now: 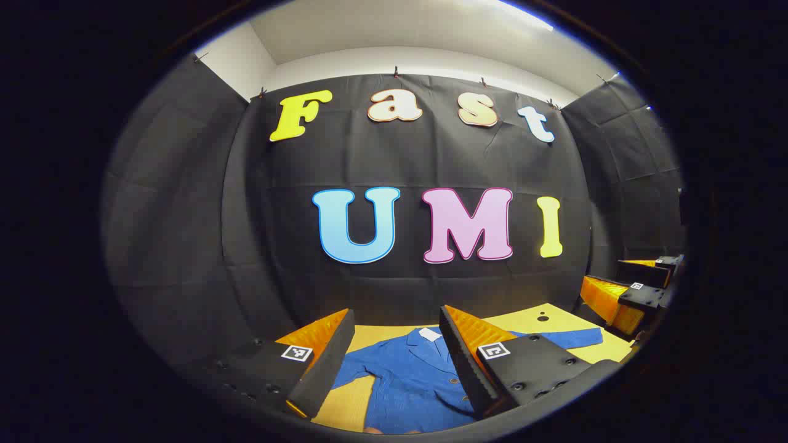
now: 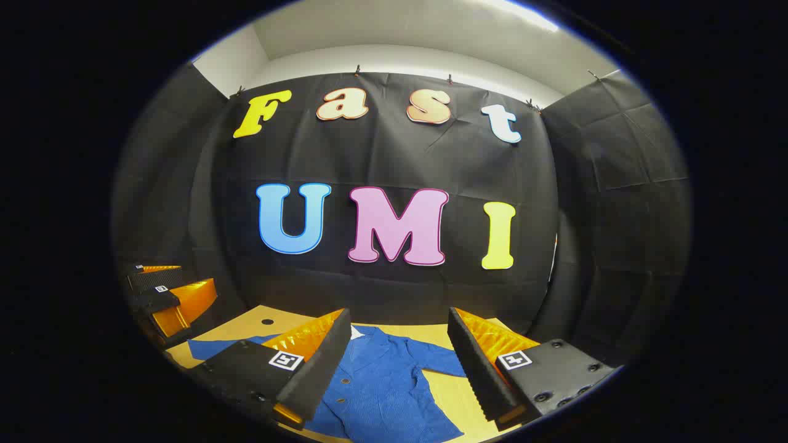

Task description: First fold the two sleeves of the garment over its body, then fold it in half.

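Both my grippers hover spread above the flat blue button-front shirt [image 1: 412,381].

I see the left gripper [image 1: 394,357] and right gripper [image 2: 397,357] with fingers wide apart, holding nothing (collar toward the far edge); the shirt lies unfolded on the yellow tabletop [image 1: 529,320], sleeves stretched sideways toward its side edges.
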{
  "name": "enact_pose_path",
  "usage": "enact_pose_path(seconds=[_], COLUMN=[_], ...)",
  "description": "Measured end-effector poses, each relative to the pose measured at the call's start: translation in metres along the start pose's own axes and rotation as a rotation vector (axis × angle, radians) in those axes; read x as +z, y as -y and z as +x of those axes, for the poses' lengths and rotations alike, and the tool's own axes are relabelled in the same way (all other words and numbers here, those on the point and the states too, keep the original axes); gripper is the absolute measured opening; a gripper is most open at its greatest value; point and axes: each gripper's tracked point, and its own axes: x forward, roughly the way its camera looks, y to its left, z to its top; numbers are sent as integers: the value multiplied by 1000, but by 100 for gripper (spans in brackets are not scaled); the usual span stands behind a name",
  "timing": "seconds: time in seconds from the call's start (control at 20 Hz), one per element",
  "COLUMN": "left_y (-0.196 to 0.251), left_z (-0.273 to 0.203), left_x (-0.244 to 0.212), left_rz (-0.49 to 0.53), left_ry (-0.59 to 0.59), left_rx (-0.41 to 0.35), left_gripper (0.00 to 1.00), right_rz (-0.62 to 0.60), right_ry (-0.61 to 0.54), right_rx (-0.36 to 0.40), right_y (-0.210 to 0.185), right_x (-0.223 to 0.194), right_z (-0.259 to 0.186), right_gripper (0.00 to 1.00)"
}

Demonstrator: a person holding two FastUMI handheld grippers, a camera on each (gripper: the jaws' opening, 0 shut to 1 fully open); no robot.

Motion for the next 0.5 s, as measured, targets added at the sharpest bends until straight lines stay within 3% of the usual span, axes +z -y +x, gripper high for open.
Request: enact_pose_path(seconds=[0.2,0.25,0.3,0.35,0.4,0.5], left_y=[-2,-3,-4,-5,-7,-10], left_z=[-2,-3,-3,-4,-3,-1], left_x=[-5,-5,-8,-9,-9,-8], left_rz=[-17,-17,-14,-9,-7,-27], left_ry=[-14,-17,-22,-26,-28,-31], left_rx=[-3,-4,-5,-7,-5,-2], left_gripper=[80,80,80,80,81,80], right_rz=[-12,-13,-12,-10,-8,-3], right_ry=[-30,-23,-18,-14,-13,-13], right_rx=[1,1,1,4,9,19], right_y=[-2,-3,-4,-6,-8,-13], right_x=[-8,-6,-4,-4,-4,-4], right_z=[0,0,0,1,0,1], right_gripper=[92,99,99,92,98,98])
